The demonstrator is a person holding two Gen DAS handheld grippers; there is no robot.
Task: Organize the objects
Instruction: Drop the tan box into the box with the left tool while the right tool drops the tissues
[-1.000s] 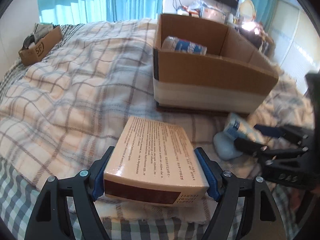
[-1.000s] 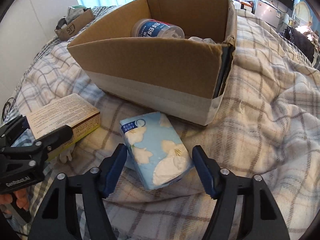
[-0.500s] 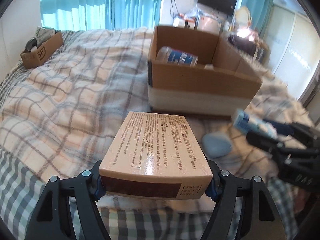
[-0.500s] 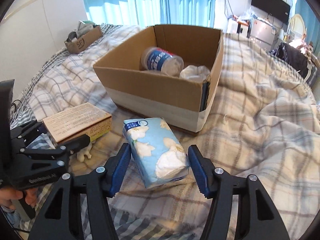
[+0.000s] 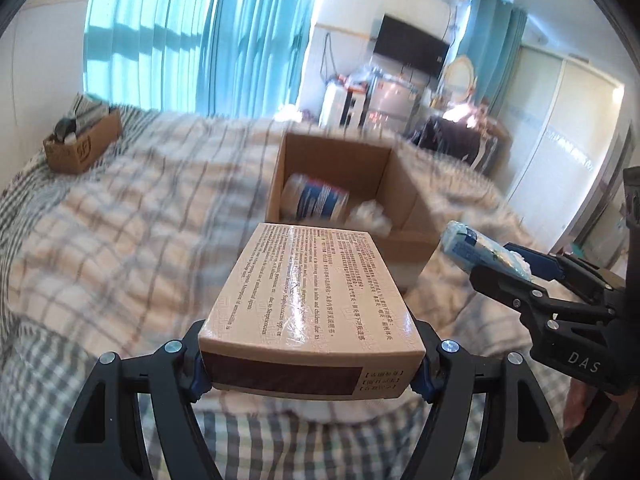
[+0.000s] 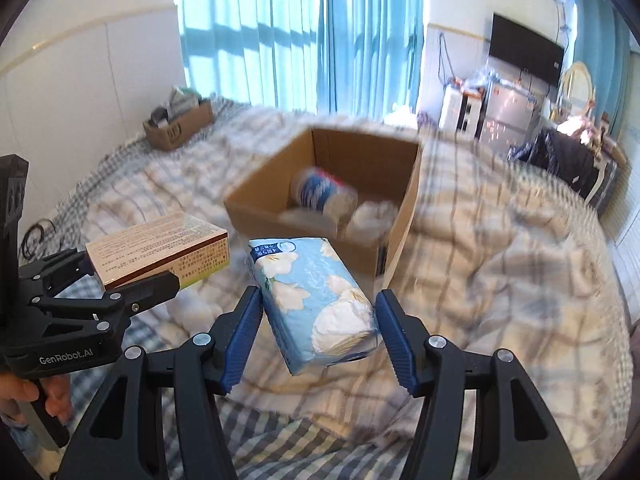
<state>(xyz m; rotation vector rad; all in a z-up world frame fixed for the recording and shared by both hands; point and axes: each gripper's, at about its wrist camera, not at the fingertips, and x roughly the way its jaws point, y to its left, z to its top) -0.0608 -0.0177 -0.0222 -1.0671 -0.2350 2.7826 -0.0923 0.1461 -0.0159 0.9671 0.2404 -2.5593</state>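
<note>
My left gripper (image 5: 308, 364) is shut on a tan printed box (image 5: 312, 300) and holds it in the air above the bed; the box also shows in the right wrist view (image 6: 160, 252). My right gripper (image 6: 318, 328) is shut on a blue flowered tissue pack (image 6: 316, 300), also held up; the pack also shows in the left wrist view (image 5: 480, 252). Ahead stands an open cardboard box (image 6: 360, 148), also in the left wrist view (image 5: 336, 156), holding a blue-labelled canister (image 6: 324, 196) and a crumpled white item (image 6: 376, 216).
A plaid blanket (image 5: 120, 220) covers the bed. A small cardboard box (image 5: 84, 144) with items sits at the far left corner. Blue curtains, a TV and cluttered furniture stand behind the bed.
Both grippers have risen off the bed, lifting the tan box and the tissue pack. The open cardboard box now lies lower and farther ahead in both views.
</note>
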